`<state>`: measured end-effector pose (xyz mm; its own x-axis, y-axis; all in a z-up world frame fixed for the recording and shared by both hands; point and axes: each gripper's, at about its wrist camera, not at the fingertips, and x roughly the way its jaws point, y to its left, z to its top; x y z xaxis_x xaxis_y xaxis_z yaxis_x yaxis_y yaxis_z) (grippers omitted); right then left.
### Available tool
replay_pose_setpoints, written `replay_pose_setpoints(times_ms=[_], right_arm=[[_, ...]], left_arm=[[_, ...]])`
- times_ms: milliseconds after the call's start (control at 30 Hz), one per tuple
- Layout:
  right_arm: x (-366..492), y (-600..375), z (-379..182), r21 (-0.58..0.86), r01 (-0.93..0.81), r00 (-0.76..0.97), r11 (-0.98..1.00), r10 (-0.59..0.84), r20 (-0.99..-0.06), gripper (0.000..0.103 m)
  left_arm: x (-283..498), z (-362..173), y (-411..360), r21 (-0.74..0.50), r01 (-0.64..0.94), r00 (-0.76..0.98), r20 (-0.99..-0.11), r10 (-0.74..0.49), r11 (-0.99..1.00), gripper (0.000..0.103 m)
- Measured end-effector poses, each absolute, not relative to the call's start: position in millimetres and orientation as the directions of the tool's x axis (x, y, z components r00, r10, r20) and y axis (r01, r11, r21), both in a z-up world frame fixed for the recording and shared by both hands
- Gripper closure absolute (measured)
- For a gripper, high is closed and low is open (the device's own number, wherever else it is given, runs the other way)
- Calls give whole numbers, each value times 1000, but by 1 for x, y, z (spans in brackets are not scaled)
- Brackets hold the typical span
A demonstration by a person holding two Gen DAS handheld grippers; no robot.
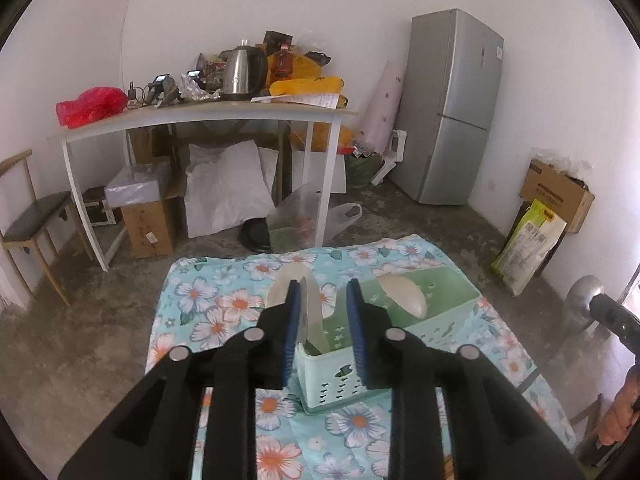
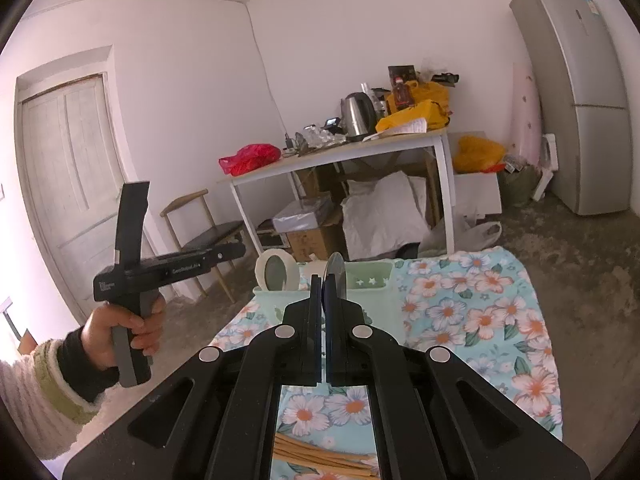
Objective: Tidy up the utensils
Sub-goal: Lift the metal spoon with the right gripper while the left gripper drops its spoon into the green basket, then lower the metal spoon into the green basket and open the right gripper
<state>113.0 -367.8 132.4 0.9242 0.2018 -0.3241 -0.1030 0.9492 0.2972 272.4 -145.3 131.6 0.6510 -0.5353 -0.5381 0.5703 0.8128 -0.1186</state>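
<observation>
The left hand-held gripper [image 1: 323, 308] hung with its blue-padded jaws apart over a mint-green plastic utensil basket [image 1: 336, 380] standing on a worktop covered in a turquoise floral cloth [image 1: 224, 304]. A pale spoon [image 1: 310, 320] stood in the basket's near compartment, its handle just beside the left pad; whether they touched could not be told. A cream ladle [image 1: 404, 294] lay in the wider green tray section behind. Beyond stood a white table [image 1: 192, 120] carrying a steel kettle [image 1: 240, 74] and a red bag [image 1: 90, 106], with a grey fridge [image 1: 452, 108] to the right.
</observation>
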Motion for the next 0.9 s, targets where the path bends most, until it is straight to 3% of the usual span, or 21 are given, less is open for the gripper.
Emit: replay_pose_setpoints(times_ms=[333, 633, 900], right_arm=[[126, -380, 161, 364, -199, 934, 910, 289, -210, 103], [171, -378, 199, 334, -284, 942, 899, 326, -76, 103], [237, -365, 168, 232, -208, 949, 950, 254, -186, 103]], left_arm=[[239, 112, -122, -140, 551, 658, -535, -531, 823, 49], [236, 86, -100, -194, 525, 655, -528, -540, 828, 44], [256, 89, -103, -251, 536, 666, -461, -586, 806, 41]])
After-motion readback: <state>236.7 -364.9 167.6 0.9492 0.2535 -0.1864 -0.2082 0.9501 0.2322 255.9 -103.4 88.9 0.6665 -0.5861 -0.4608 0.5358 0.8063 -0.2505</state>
